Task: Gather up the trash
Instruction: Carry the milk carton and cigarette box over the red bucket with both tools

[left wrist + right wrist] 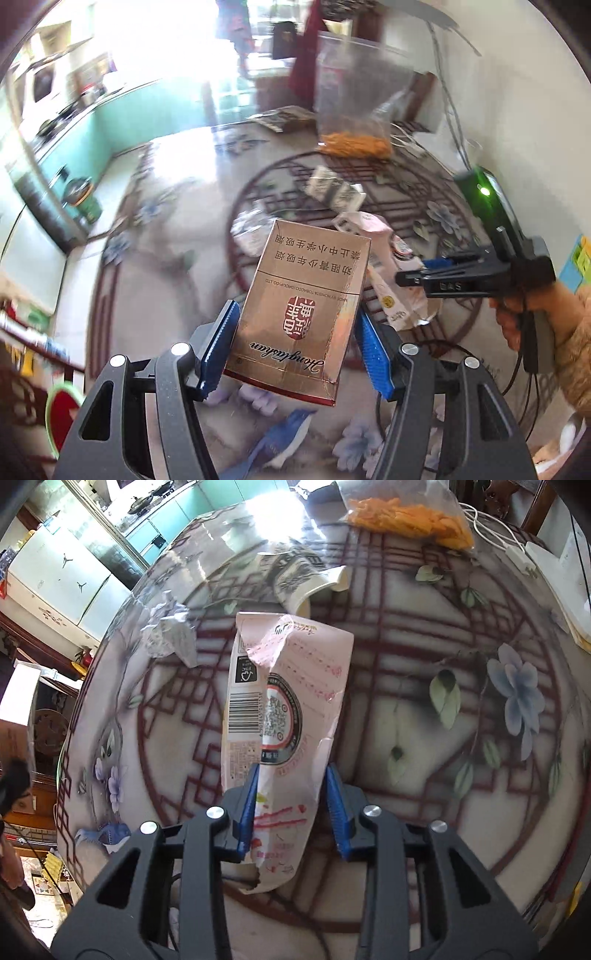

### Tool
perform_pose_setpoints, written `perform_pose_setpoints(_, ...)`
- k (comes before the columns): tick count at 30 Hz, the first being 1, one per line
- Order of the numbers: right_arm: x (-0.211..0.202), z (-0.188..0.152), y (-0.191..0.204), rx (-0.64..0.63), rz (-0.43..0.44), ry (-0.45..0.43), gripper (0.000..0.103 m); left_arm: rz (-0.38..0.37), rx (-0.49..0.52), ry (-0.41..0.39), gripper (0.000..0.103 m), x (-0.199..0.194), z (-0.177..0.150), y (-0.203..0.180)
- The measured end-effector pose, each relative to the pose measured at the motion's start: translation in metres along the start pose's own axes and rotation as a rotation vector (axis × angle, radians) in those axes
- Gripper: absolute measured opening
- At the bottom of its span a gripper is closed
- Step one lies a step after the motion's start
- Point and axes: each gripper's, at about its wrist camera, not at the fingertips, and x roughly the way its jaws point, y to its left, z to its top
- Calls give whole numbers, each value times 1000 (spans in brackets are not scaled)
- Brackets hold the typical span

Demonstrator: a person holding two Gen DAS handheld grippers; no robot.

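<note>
Gripping a gold cigarette pack (299,314) between their blue pads, the left tongs (295,347) hold it lifted above the patterned desk (177,280). The right tongs (291,808) are closed on a torn pink wrapper (288,701), which hangs over the desk's red lattice print. Farther back on the desk lie a crumpled paper (170,627), a tipped paper cup (306,583) and a clear bag of orange snacks (410,517).

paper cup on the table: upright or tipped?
Tipped. The cup lies on its side on the table, its mouth facing the camera.
</note>
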Motion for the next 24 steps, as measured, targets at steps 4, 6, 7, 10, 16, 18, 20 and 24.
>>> perform_pose_setpoints(4, -18, -11, 21, -28, 14, -40, 33, 29, -91, -8, 59, -20, -18, 19)
perform_pose_setpoints(6, -26, -13, 32, -45, 20, -60, 33, 41, -123, -15, 59, -26, -24, 27)
perform_pose_setpoints(7, -32, -15, 39, -56, 23, -72, 33, 43, -136, -17, 59, -26, -26, 29)
perform_pose_setpoints(10, -46, -17, 57, -85, 30, -102, 33, 49, -177, -27, 59, -33, -36, 41)
perform_pose_setpoints(16, -68, -19, 94, -136, 44, -154, 33, 57, -236, -49, 59, -45, -49, 63)
perform_pose_setpoints(18, -73, -21, 104, -144, 47, -163, 33, 63, -251, -58, 59, -51, -54, 73)
perform_pose_setpoints(20, -76, -25, 116, -153, 49, -168, 33, 74, -266, -65, 59, -55, -58, 83)
perform_pose_setpoints(24, -77, -31, 137, -165, 45, -171, 33, 84, -292, -64, 59, -62, -68, 104)
